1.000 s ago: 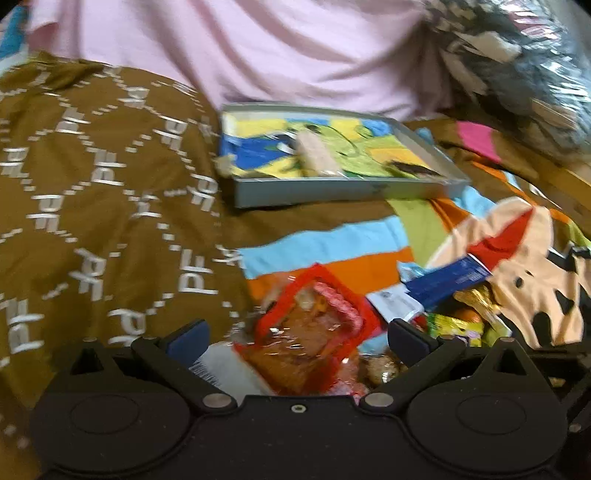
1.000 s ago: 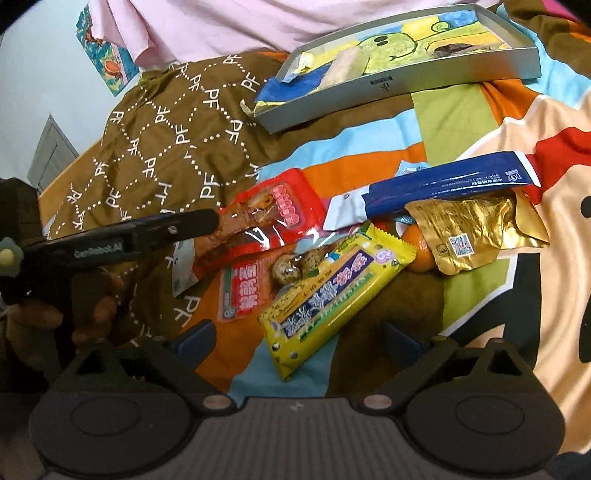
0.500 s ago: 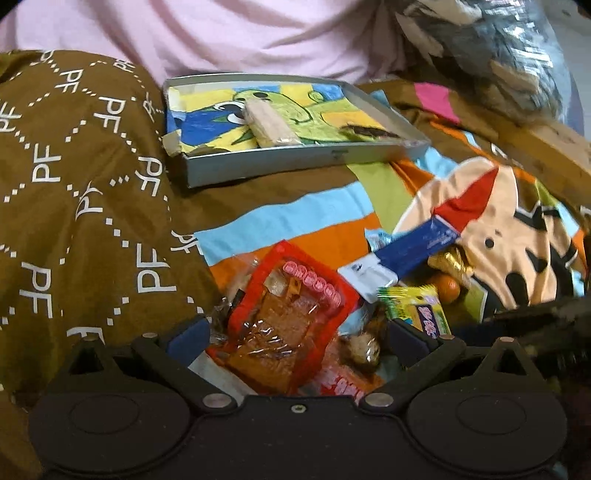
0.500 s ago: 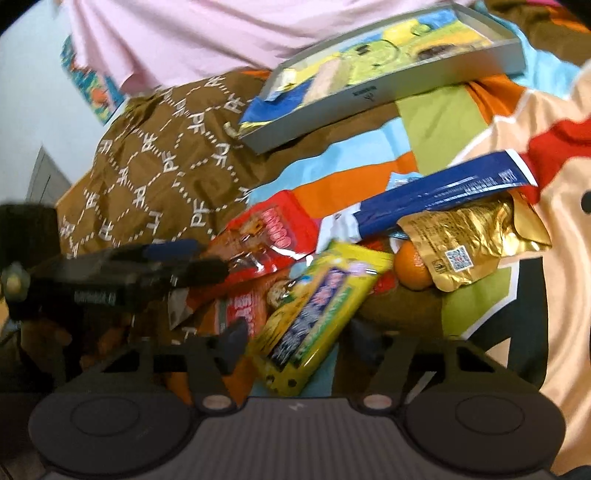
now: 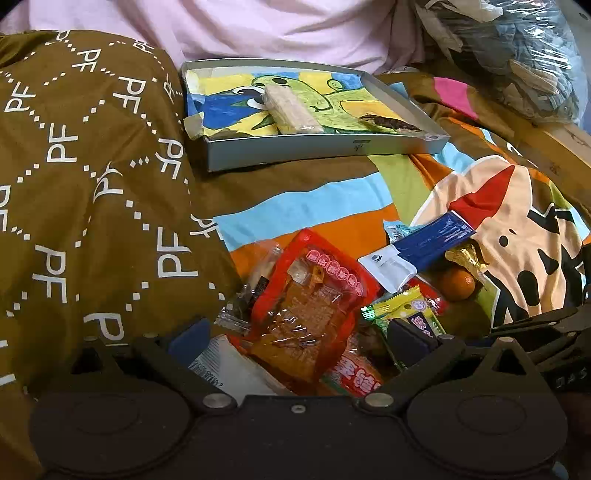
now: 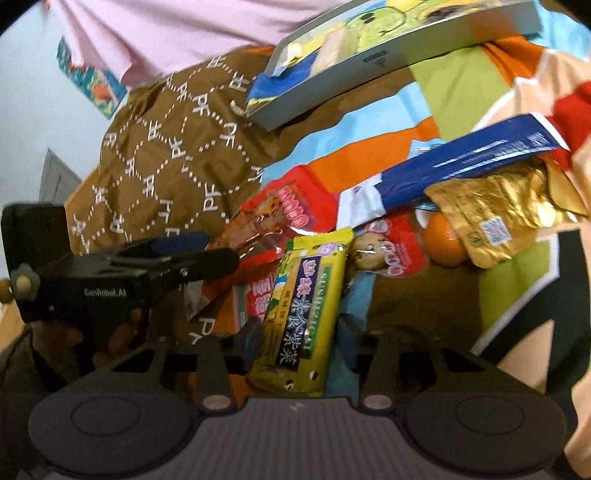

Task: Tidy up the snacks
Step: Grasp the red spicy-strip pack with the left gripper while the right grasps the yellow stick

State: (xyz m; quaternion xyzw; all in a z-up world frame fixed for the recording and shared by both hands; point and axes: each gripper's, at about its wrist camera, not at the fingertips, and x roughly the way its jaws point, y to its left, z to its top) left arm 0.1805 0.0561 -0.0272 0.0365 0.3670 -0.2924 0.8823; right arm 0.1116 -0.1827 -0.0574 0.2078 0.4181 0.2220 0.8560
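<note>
Closing around the yellow bar (image 6: 301,314), my right gripper (image 6: 300,341) has the pack between its two blue pads; the left pad touches the wrapper's edge, while the right pad stands just beside the other edge, so I count the jaws as not yet pressing. The bar lies lengthwise along the fingers, its far end resting over a red cookie pack (image 6: 391,245).

My left gripper (image 5: 295,336) has its jaws wide apart. Between them lies the red pack (image 5: 314,306) with clear window, but the pads do not touch it. A second red pack (image 5: 354,376) lies under it, near the right finger.

The snacks make one pile on the striped blanket (image 5: 295,218). A long blue pack (image 5: 424,243) lies across the far side of the pile, with a gold foil pack (image 6: 495,218) just beside it and an orange (image 6: 441,243) partly under the foil.

The tray (image 5: 332,147) stands well beyond the pile, on the brown cloth (image 5: 92,184). In it are a pale wafer bar (image 5: 291,110) near the middle and a dark snack (image 5: 391,123) at the right side. Pink fabric (image 5: 277,29) is behind the tray.
</note>
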